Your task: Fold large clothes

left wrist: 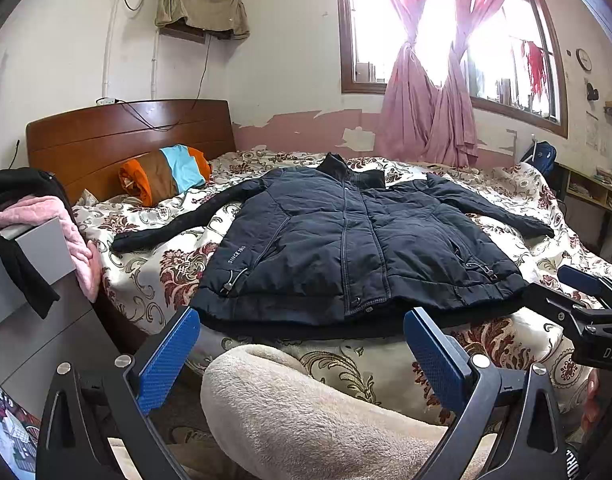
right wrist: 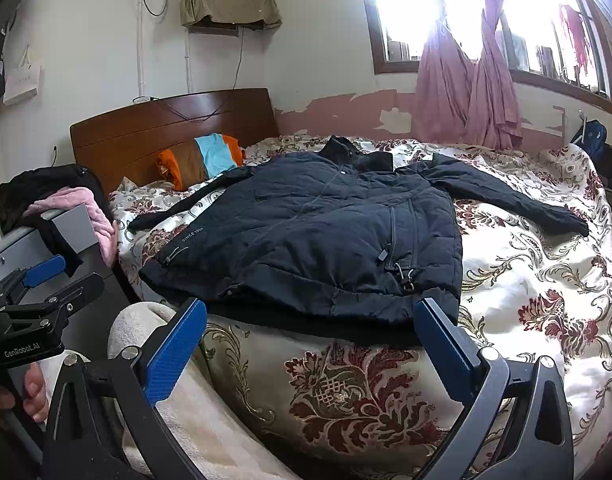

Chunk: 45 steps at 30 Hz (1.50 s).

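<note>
From the left wrist view, a dark padded jacket (left wrist: 345,248) is seen spread face up on the bed (left wrist: 505,344), collar toward 12 o'clock and hem toward 6 o'clock, with one sleeve (left wrist: 178,224) stretched toward 9 o'clock and the other sleeve (left wrist: 493,208) toward 3 o'clock. The left gripper (left wrist: 302,356) is held short of the hem, its jaws spread wide and nothing between them. The right gripper (left wrist: 585,300) is glimpsed at 3 o'clock, cut off by the frame edge. A cream fleece blanket (left wrist: 306,408) fills the gap at 6 o'clock and hides the near bed edge.

From the right wrist view, the jacket (right wrist: 313,248) lies at centre, shifted toward 10 o'clock. The right gripper (right wrist: 309,348) hangs below the hem, jaws likewise wide apart and empty. The left gripper (right wrist: 34,292) is seen at 9 o'clock, only partly in frame.

The garment is judged soft, bulky and fairly light, with a smooth shell that may slide on the satin bedspread; quilting will resist a sharp crease. A hold is best taken at a cuff or a hem corner, where the layers are thin enough to be pinched. The cuffs are small and dark, the far collar is foreshortened, and the window glare washes out detail at 1 o'clock.
</note>
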### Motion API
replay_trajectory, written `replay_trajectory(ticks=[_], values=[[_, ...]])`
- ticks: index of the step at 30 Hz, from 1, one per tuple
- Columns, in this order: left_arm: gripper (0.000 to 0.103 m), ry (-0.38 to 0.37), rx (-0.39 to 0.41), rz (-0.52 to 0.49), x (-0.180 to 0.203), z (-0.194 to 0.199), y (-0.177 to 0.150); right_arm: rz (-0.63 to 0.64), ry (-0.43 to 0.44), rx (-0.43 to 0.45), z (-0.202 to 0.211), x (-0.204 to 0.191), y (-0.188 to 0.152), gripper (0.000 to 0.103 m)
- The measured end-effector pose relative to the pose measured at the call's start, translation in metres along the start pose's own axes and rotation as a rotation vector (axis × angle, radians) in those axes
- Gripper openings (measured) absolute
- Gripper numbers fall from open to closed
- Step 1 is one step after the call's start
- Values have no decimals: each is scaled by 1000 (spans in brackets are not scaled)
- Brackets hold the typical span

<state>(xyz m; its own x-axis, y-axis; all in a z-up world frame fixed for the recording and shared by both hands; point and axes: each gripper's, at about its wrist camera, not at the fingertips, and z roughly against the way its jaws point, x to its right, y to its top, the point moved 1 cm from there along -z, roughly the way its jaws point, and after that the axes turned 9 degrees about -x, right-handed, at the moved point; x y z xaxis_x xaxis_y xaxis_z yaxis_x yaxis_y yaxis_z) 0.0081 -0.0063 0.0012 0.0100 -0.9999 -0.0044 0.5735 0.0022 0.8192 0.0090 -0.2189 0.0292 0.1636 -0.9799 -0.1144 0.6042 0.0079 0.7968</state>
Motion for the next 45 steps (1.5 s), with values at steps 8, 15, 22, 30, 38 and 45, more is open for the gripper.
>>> replay_trajectory(ticks=[8,15,22,30,38,45], values=[[103,-1,0,-4,0,-1,-2,-2,0,-2,-1,0,-1,102],[103,0,1,-4,0,-1,-2,-2,1,-2,-1,0,-1,102],[103,1,1,-6,0,-1,-2,-3,1,-2,-1,0,0,102],[103,0,0,-6,1,-1,-2,-4,2,-4,0,1,-1,102],[103,3,-11,-7,1,-2,-2,-25,19,-74,-15,4,-6,102],[103,-46,-87,-17,2,-15,-2,-86,20,-152,-33,17,-6,102]])
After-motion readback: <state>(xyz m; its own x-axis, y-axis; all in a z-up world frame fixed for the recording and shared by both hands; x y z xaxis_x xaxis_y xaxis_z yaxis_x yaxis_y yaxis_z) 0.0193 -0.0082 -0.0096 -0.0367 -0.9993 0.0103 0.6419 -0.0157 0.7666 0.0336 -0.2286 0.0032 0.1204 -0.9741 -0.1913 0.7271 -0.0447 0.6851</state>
